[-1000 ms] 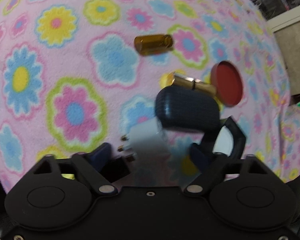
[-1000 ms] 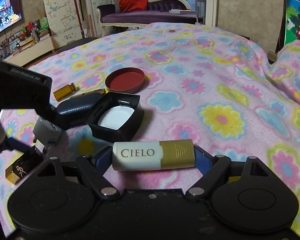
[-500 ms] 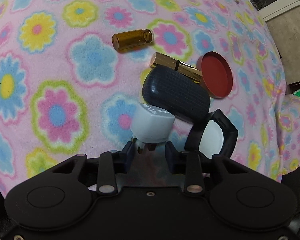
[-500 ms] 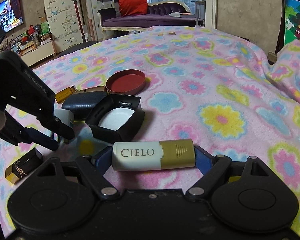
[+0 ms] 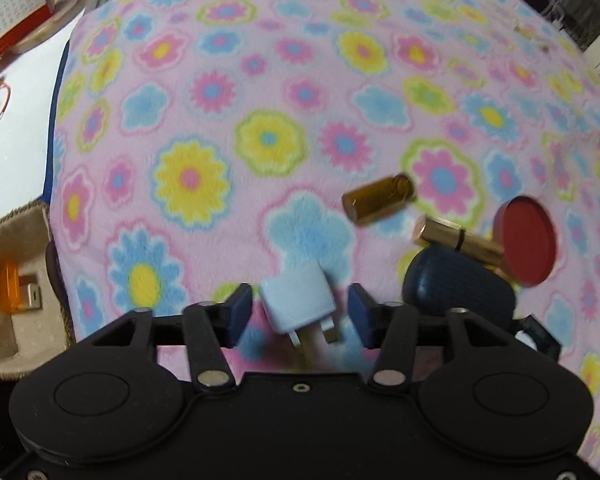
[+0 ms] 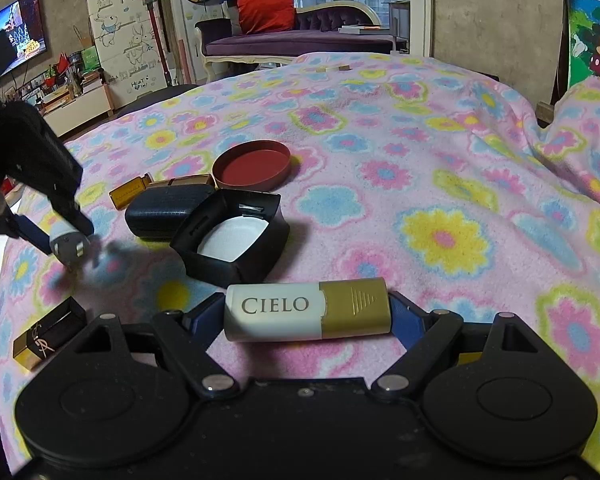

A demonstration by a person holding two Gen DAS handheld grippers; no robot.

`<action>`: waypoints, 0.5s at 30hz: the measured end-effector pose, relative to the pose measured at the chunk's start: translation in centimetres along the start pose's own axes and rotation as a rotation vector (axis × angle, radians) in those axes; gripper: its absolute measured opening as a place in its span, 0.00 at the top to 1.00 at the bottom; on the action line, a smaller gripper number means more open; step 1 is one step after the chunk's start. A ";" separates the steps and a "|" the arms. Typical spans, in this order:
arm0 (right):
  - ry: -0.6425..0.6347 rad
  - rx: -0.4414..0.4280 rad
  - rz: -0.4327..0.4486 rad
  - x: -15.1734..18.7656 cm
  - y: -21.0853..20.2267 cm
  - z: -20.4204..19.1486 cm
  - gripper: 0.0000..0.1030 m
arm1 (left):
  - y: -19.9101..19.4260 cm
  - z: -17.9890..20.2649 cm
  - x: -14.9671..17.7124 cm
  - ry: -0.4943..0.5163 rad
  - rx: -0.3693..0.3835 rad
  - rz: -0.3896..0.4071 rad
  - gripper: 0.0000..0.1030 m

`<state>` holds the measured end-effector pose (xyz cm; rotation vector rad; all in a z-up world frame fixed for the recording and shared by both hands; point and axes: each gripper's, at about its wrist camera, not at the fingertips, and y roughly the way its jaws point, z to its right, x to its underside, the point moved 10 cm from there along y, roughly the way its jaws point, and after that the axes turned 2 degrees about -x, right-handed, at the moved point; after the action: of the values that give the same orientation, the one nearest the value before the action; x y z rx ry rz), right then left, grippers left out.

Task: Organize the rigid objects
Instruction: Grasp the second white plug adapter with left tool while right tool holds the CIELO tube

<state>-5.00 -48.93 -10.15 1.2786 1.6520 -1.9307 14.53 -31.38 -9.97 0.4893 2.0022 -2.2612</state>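
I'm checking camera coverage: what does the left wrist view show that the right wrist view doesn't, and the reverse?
Only the left wrist view: a desk calendar. Only the right wrist view: the white-and-gold tube and a black-and-gold box. Both: white plug, brown vial, gold tube, red lid, dark blue case.

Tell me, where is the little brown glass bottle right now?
The brown bottle lies on its side on the flowered blanket, just beyond the gold tube.
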 end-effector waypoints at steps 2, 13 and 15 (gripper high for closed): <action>0.002 -0.003 0.000 0.0 0.0 0.0 0.17 | -0.6 0.5 -0.4 0.085 -0.008 0.034 0.41; -0.001 0.003 0.002 0.0 0.1 0.0 0.17 | -0.8 3.0 2.1 0.818 -0.024 0.073 0.33; -0.003 0.006 0.003 0.0 0.2 -0.1 0.17 | -0.2 2.9 2.0 0.834 -0.036 0.075 0.33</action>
<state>-4.85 -48.91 -10.27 1.2786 1.6429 -1.9368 12.10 -33.86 -10.02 1.6905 2.2416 -2.1554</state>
